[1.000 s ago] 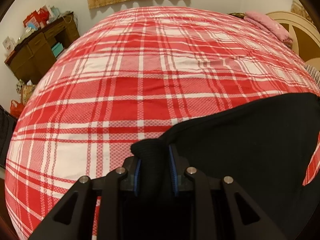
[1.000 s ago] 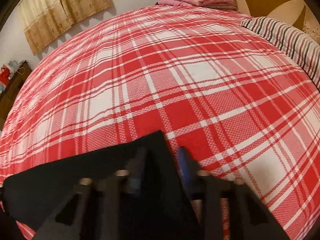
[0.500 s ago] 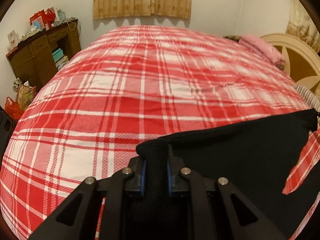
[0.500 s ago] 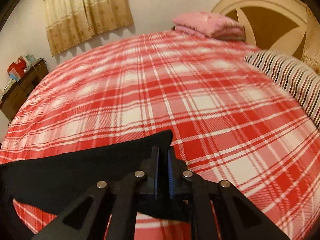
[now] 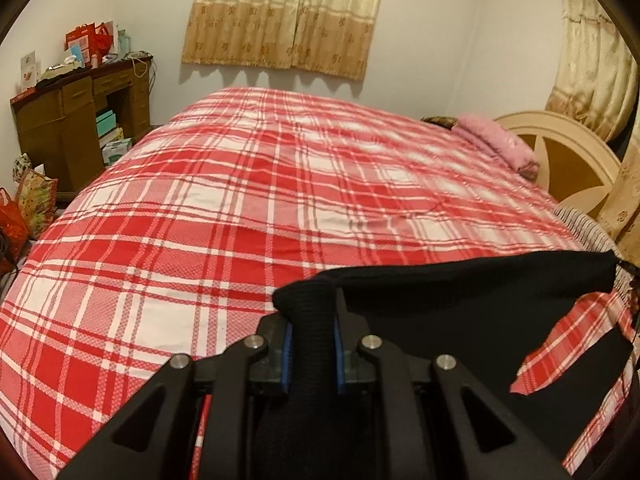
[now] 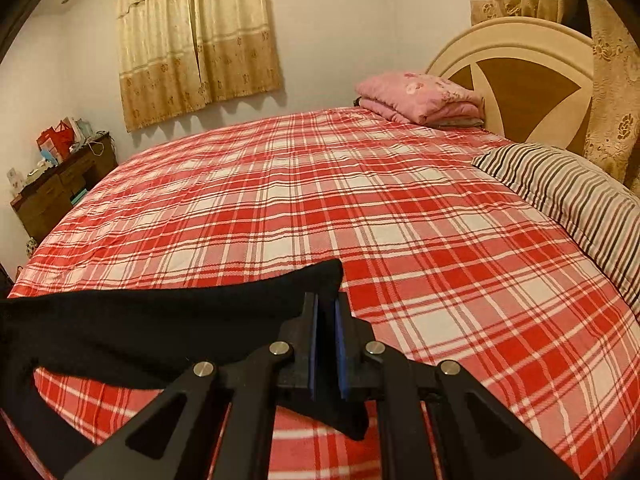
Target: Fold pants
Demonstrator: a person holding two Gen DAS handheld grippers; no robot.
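The black pants [image 5: 460,300] hang stretched between my two grippers above the red plaid bed [image 5: 280,208]. My left gripper [image 5: 310,320] is shut on a bunched, ribbed corner of the fabric that pokes out past its blue pads. From there the cloth runs taut to the right. In the right wrist view the same pants [image 6: 160,320] stretch off to the left, and my right gripper [image 6: 326,312] is shut on their thin corner. A flap of cloth droops below its fingers. The lower part of the pants is hidden under both grippers.
A folded pink blanket [image 6: 420,98] and a striped pillow [image 6: 568,192] lie by the round headboard [image 6: 520,76]. A brown desk [image 5: 76,120] with boxes and some bags [image 5: 28,208] stand left of the bed. Curtains [image 5: 280,16] hang on the far wall.
Both grippers have risen and tilted up with the pants, lifting the cloth off the bed and pulling it taut. The right gripper's jaws have shut on the corner.
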